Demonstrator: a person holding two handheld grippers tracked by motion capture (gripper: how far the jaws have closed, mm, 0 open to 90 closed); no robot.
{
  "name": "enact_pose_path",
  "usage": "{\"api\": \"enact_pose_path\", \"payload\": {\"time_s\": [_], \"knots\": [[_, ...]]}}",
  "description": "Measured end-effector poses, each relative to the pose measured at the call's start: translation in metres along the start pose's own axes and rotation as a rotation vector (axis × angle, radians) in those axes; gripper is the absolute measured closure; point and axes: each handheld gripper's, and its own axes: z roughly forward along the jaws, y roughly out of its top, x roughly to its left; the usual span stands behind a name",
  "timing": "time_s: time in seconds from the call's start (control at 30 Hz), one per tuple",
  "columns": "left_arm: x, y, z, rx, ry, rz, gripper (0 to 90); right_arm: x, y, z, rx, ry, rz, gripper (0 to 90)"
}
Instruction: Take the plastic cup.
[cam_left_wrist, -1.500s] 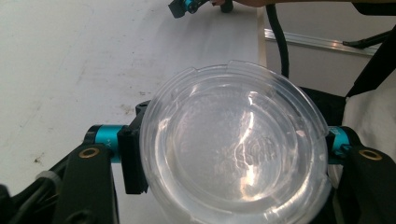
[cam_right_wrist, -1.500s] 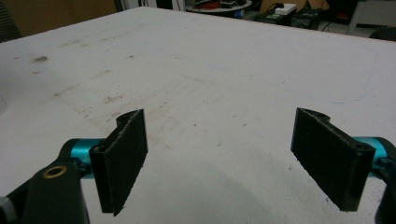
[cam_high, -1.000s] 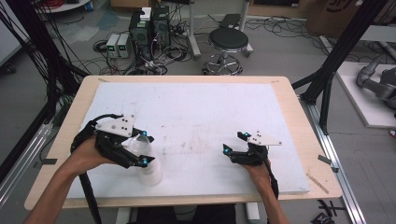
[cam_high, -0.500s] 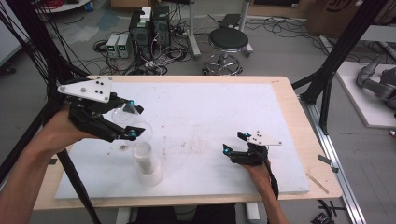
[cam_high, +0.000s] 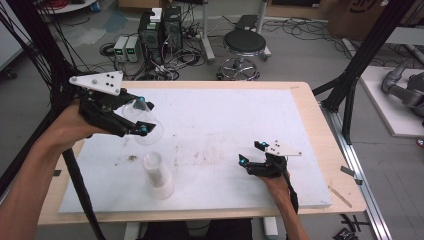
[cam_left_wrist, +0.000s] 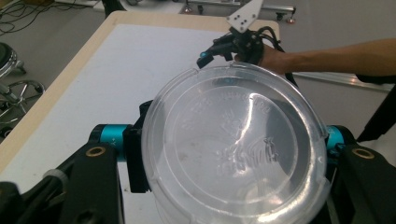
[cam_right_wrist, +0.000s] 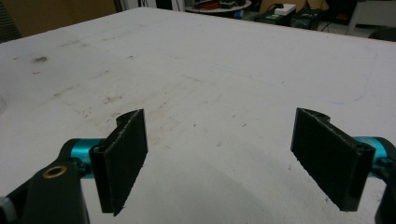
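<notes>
left gripper (cam_high: 141, 119) clamped on clear plastic lid (cam_left_wrist: 233, 144) | light, thin, slippery; grip rim edges | right gripper (cam_high: 250, 157) jaws apart, empty

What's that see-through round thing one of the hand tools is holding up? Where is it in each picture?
High view: the clear plastic cup is at left, held above the table by the left gripper.
Left gripper view: the clear plastic cup is at centre, base towards the camera, between the jaws.
Right gripper view: not in it.
Shared landmark: the white mat.
</notes>
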Motion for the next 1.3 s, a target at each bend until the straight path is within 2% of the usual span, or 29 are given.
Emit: {"api": "enact_pose_path", "payload": {"time_s": [0.03, 0.07, 0.13, 0.23, 0.47, 0.5, 0.53, 0.57, 0.73, 0.93, 1.13, 1.3], "knots": [[0.011, -0.004, 0.005, -0.031, -0.004, -0.01, 38.5, 0.0, 0.0, 0.0, 0.002, 0.002, 0.004, 18.5], [0.011, -0.004, 0.005, -0.031, -0.004, -0.01, 38.5, 0.0, 0.0, 0.0, 0.002, 0.002, 0.004, 18.5], [0.02, -0.007, 0.011, -0.046, -0.005, -0.007, 38.5, -0.001, 0.0, 0.0, -0.001, 0.001, 0.005, 18.5], [0.034, -0.012, 0.023, -0.067, -0.014, -0.02, 38.6, -0.001, 0.0, -0.001, -0.011, -0.001, 0.013, 18.5], [0.054, -0.025, 0.05, -0.117, -0.03, -0.029, 38.8, -0.002, 0.0, -0.001, -0.007, 0.005, 0.019, 18.5], [0.059, -0.028, 0.057, -0.146, -0.04, -0.03, 38.8, -0.002, 0.0, -0.001, -0.008, 0.005, 0.017, 18.5], [0.059, -0.028, 0.057, -0.146, -0.04, -0.03, 38.9, -0.002, 0.0, -0.001, -0.006, 0.004, 0.019, 18.5], [0.063, -0.03, 0.063, -0.176, -0.049, -0.035, 39.1, -0.003, 0.0, -0.001, -0.006, 0.005, 0.018, 18.5], [0.068, -0.033, 0.076, -0.205, -0.061, -0.05, 39.3, -0.003, 0.0, -0.001, -0.01, 0.005, 0.03, 18.5], [0.069, -0.034, 0.089, -0.176, -0.073, -0.044, 39.3, -0.004, 0.0, 0.0, -0.004, 0.007, 0.036, 18.5], [0.07, -0.032, 0.095, -0.195, -0.078, -0.041, 39.6, -0.004, 0.0, 0.0, -0.004, 0.012, 0.037, 18.5], [0.069, -0.031, 0.1, -0.181, -0.074, -0.037, 39.5, -0.006, 0.0, 0.0, 0.003, 0.023, 0.059, 18.5]]}}
